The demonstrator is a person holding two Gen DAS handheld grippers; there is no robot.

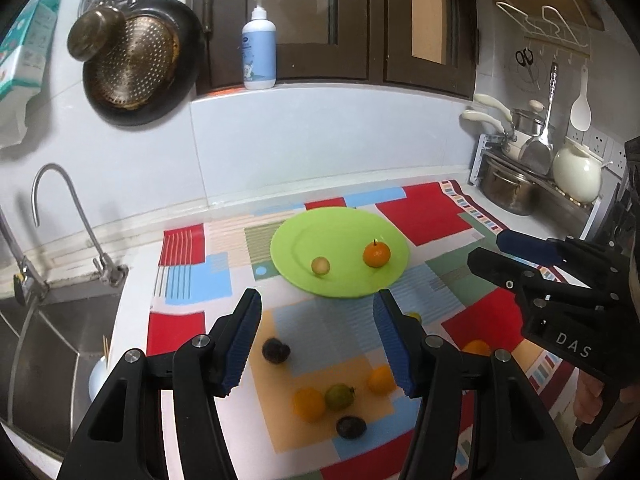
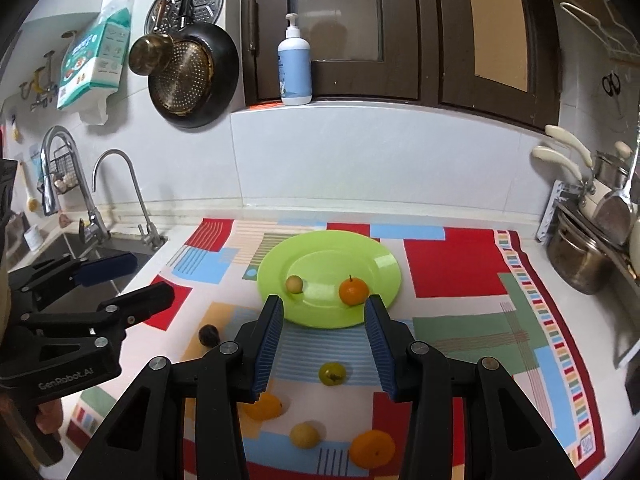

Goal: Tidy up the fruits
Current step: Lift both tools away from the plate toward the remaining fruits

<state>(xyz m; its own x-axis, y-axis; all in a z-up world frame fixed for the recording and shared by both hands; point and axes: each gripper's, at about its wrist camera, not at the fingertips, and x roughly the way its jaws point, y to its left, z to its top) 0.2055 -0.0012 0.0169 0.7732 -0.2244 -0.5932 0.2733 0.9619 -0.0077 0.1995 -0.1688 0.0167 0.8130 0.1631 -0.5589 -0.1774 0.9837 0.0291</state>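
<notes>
A green plate [image 1: 304,236] [image 2: 360,256] sits on a patchwork mat and holds an orange [image 1: 376,254] [image 2: 353,291] and a small pale fruit [image 1: 320,266] [image 2: 294,283]. Several loose fruits lie on the mat in front of the plate: a dark plum [image 1: 275,350] [image 2: 209,335], a green fruit [image 1: 339,397] [image 2: 332,373], oranges [image 1: 308,404] [image 2: 372,449] and another dark plum [image 1: 351,427]. My left gripper [image 1: 318,344] is open and empty above the loose fruits. My right gripper [image 2: 324,346] is open and empty, just in front of the plate.
A sink [image 1: 48,344] with a tap [image 1: 60,200] lies left of the mat. Pots on a rack [image 1: 516,184] stand at the right. A soap bottle [image 1: 259,48] stands on the ledge behind. Pans [image 1: 136,60] hang on the wall.
</notes>
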